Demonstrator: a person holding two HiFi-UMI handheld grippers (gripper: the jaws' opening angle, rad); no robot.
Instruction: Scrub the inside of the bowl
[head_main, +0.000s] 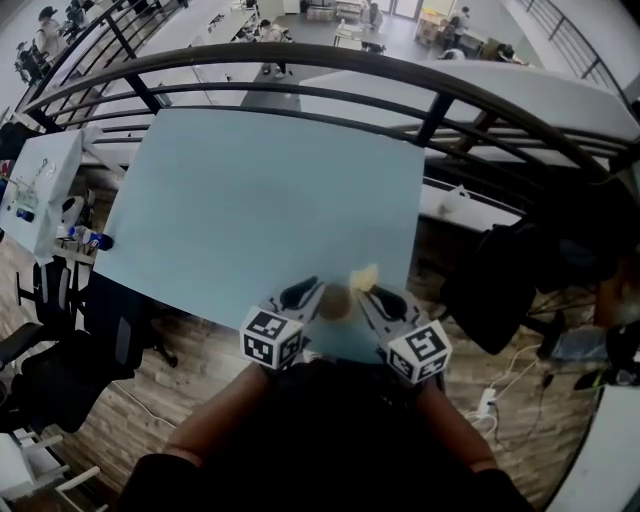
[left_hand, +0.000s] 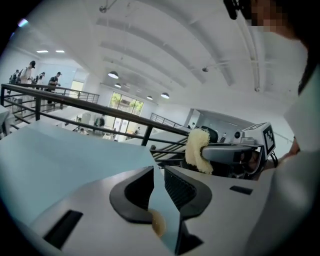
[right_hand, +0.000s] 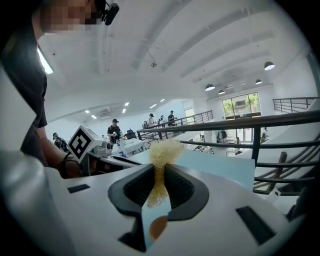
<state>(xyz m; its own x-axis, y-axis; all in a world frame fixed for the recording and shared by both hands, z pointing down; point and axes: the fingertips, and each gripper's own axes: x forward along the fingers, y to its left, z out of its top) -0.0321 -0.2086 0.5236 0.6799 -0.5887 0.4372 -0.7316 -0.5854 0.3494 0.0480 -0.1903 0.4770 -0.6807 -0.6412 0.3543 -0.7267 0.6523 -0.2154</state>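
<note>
A small brown bowl (head_main: 335, 303) sits on the light blue table (head_main: 260, 200) close to its near edge, between my two grippers. My left gripper (head_main: 305, 293) is just left of the bowl. In the left gripper view its jaws (left_hand: 158, 170) stand a narrow gap apart with nothing pinched; a bit of the bowl (left_hand: 157, 223) shows low in the gap. My right gripper (head_main: 380, 297) is just right of the bowl, shut on a yellow sponge (head_main: 365, 275). The sponge (right_hand: 161, 160) sticks up between its pads, with the bowl (right_hand: 157, 226) below.
Beyond the table's far edge runs a dark metal railing (head_main: 430, 110) with an open hall below. Office chairs (head_main: 60, 370) stand at the left, a dark chair (head_main: 495, 290) and floor cables at the right. My right gripper and its sponge (left_hand: 198, 150) show in the left gripper view.
</note>
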